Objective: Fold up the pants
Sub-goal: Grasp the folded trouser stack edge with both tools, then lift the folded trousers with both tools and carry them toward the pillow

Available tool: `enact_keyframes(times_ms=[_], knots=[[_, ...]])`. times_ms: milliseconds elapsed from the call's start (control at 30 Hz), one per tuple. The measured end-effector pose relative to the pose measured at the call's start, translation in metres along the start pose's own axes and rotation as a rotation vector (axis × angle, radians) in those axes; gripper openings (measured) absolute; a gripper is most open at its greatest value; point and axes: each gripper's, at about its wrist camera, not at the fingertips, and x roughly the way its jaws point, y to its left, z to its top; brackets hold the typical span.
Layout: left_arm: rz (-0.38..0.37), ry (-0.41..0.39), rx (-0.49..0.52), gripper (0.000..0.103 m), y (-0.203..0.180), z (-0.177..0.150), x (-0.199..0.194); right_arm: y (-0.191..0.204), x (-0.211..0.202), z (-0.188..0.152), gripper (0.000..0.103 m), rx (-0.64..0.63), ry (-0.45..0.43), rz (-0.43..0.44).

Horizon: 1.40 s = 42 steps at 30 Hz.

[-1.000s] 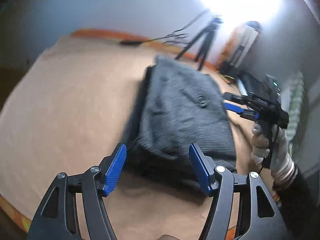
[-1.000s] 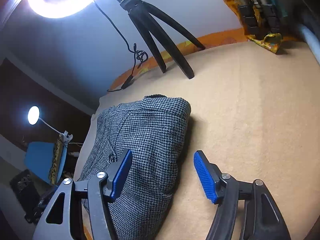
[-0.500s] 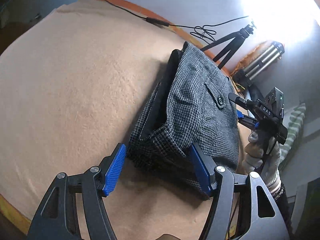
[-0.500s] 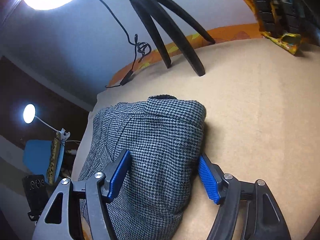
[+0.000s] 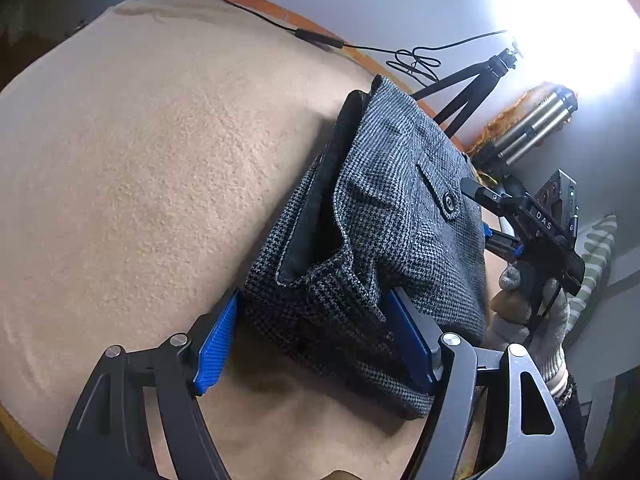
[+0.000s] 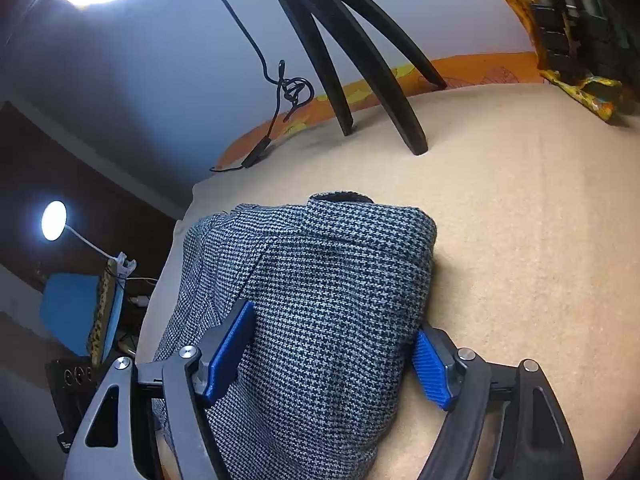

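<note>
Pants (image 5: 404,216): grey houndstooth, folded into a thick bundle, lying on the tan blanket (image 5: 152,152) that covers the surface; buttoned pocket flap facing up.

Left tongs (image 5: 316,344): blue pads apart and just opened wider, straddling the bundle's near corner, cloth between them; whether the pads touch it cannot be told.

Right tongs (image 6: 332,360): held in a gloved hand (image 5: 528,312), likewise apart and just opened wider, straddling the opposite edge of the bundle.

Black tripod (image 6: 352,52): standing on the blanket beyond the pants, with a cable (image 6: 276,92) beside it.
</note>
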Motion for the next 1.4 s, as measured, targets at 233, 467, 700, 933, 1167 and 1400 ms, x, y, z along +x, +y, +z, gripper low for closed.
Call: enact_keyframes(times_ms=[233,467,700,933,1167,1400], knots=[[0.068,-0.043,0.066,0.072,-0.015,-0.003,0.007,0.01,0.005,-0.001,0.082,-0.034,-0.008,-0.019],[0.097,-0.079,0.105,0.054,-0.022,-0.004,0.008,0.017,0.009,-0.004,0.077,-0.078,-0.024,-0.053],[0.139,-0.125,0.177,0.041,-0.035,-0.006,0.006,0.017,0.01,-0.008,0.065,-0.085,-0.041,-0.074],[0.144,-0.134,0.196,0.038,-0.037,-0.006,0.006,0.016,0.011,-0.005,0.066,-0.091,-0.033,-0.072],[0.135,-0.14,0.202,0.035,-0.035,-0.007,0.007,0.022,0.014,-0.005,0.065,-0.117,-0.024,-0.109],[0.114,-0.143,0.183,0.032,-0.032,-0.006,0.007,0.032,0.016,-0.006,0.044,-0.138,-0.024,-0.132]])
